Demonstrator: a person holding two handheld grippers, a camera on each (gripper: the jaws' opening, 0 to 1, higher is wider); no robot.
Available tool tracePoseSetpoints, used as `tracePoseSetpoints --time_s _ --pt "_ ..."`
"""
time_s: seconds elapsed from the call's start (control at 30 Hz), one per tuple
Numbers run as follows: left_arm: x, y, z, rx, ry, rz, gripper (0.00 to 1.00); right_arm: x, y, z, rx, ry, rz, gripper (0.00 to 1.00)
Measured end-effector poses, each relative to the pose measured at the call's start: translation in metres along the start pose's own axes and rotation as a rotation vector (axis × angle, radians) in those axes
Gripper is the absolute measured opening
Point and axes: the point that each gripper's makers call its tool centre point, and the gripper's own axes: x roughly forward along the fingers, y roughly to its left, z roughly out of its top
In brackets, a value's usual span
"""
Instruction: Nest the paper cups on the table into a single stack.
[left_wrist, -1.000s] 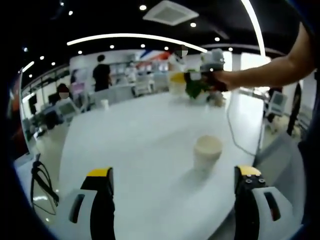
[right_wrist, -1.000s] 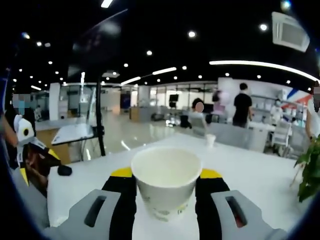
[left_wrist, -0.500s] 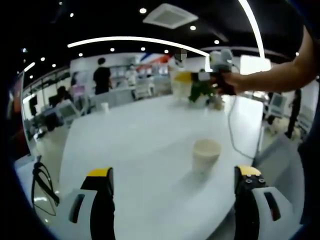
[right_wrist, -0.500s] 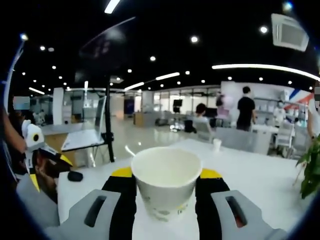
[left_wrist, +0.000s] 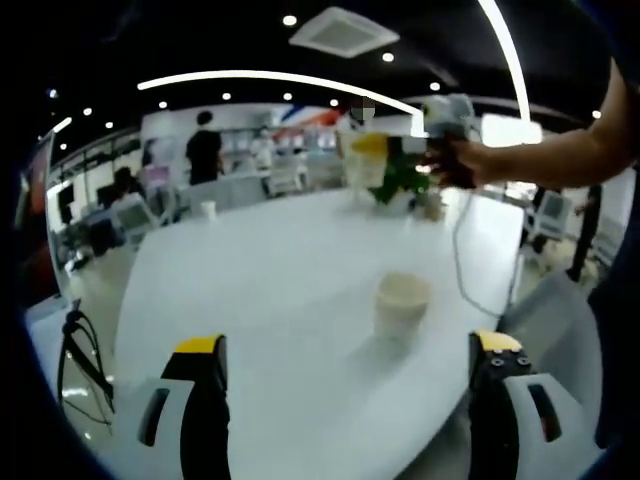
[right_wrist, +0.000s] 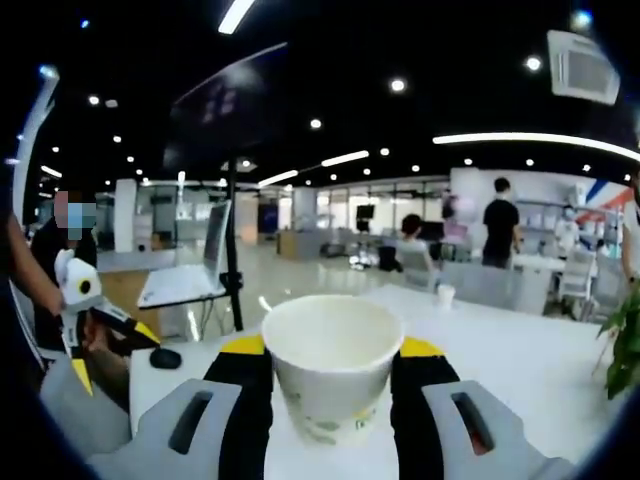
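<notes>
1. The right gripper (right_wrist: 330, 375) has its black, yellow-tipped jaws closed on a white paper cup with a faint printed pattern (right_wrist: 332, 368), held upright with its open mouth showing – in the right gripper view the cup sits squarely between the jaws, raised above the white table (right_wrist: 520, 350).
2. In the left gripper view the same gripper (left_wrist: 400, 150) appears held up over the table's far edge, in a person's hand (left_wrist: 470, 160).
3. The left gripper (left_wrist: 345, 400) has its jaws spread wide, with nothing between them.
4. A second plain white paper cup (left_wrist: 402, 303) stands upright on the table near its right edge – well ahead of the left jaws.
5. A small white cup (left_wrist: 208, 210) stands at the far edge.
</notes>
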Motion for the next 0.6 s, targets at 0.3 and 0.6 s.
tracePoseSetpoints --time_s 0.3,0.6 --pt "-0.004 -0.001 -0.001 0.004 -0.001 0.0 0.98 -0.004 0.015 0.007 -0.005 -0.013 0.016 0.43" --pt "-0.005 -0.002 -0.004 0.021 0.016 -0.005 0.98 -0.007 0.031 0.006 0.009 -0.008 0.041 0.43"
